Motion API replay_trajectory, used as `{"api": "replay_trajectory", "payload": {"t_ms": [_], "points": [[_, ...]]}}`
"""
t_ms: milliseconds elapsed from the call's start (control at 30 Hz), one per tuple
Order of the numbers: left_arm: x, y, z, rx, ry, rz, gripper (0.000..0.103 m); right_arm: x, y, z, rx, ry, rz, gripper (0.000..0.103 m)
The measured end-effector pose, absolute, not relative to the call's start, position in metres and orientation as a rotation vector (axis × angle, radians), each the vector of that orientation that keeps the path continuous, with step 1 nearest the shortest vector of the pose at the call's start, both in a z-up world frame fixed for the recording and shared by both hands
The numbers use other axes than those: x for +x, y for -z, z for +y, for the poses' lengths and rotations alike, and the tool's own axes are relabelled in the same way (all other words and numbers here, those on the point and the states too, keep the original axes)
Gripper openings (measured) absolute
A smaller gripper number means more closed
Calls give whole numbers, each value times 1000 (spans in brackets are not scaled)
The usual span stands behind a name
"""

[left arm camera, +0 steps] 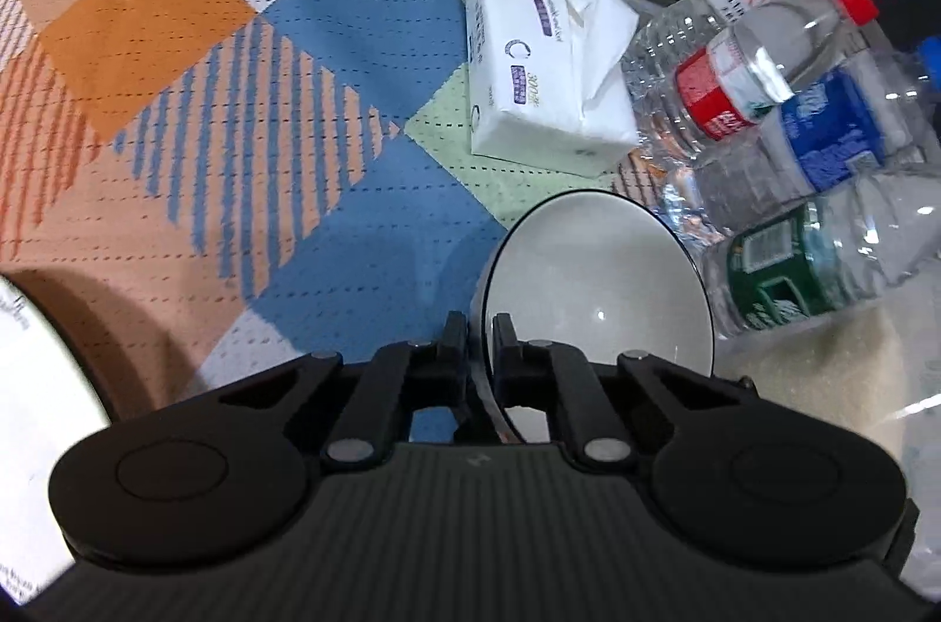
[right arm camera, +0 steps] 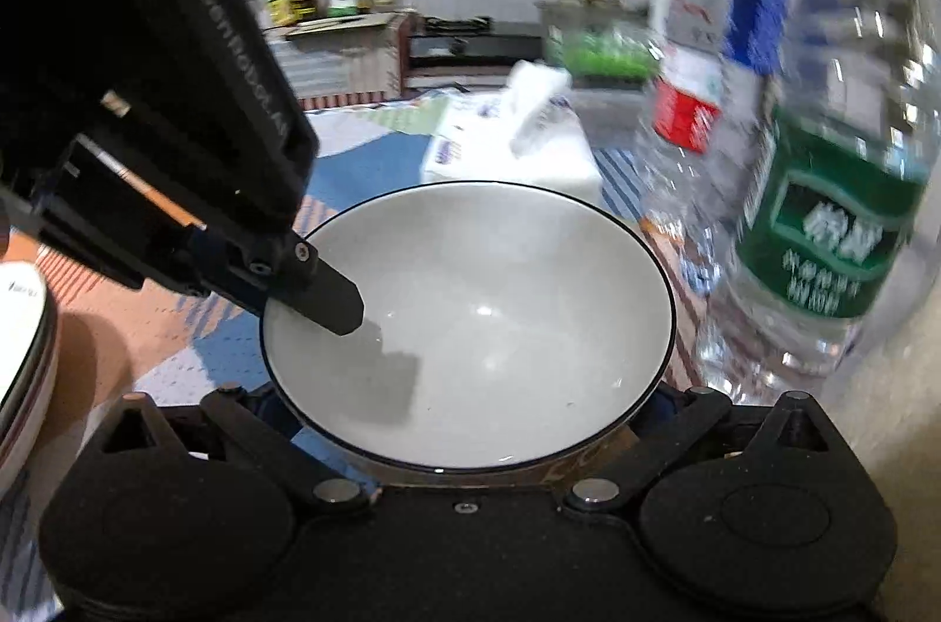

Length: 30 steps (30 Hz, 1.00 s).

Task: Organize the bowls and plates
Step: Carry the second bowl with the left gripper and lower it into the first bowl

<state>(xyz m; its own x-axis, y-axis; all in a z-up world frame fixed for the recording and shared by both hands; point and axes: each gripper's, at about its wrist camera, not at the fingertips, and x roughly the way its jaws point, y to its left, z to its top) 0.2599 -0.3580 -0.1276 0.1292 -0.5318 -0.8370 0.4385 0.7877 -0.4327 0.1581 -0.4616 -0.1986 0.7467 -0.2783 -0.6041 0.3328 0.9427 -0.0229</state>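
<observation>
White ceramic bowl with a thin black rim (right arm camera: 470, 328) is sitting on the checked tabletop (left arm camera: 235, 93); I am clamping my left claw (left arm camera: 479, 328) on its rim. My right claw's (right arm camera: 470, 445) opening I cannot tell. Stacking beside the white plates (right arm camera: 23, 345) is remaining.

Right gripper (right arm camera: 464, 422) jaws hidden under bowl (right arm camera: 470, 328); bottles (right arm camera: 823, 187) blurred

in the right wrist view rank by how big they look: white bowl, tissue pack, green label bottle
1. white bowl, though nearest the camera
2. green label bottle, also close and blurred
3. tissue pack, farther back, so its real size is unsure
</observation>
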Motion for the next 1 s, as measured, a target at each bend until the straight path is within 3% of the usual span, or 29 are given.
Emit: {"api": "replay_trajectory", "payload": {"t_ms": [300, 633, 1000], "points": [[221, 81, -294, -186, 630, 1275, 8, 121, 156, -423, -22, 153, 573, 103], [166, 25, -236, -83, 562, 1166, 8, 83, 106, -374, -90, -51, 544, 103], [126, 35, -182, -67, 507, 1234, 8, 51, 97, -335, -127, -271, 620, 103]]}}
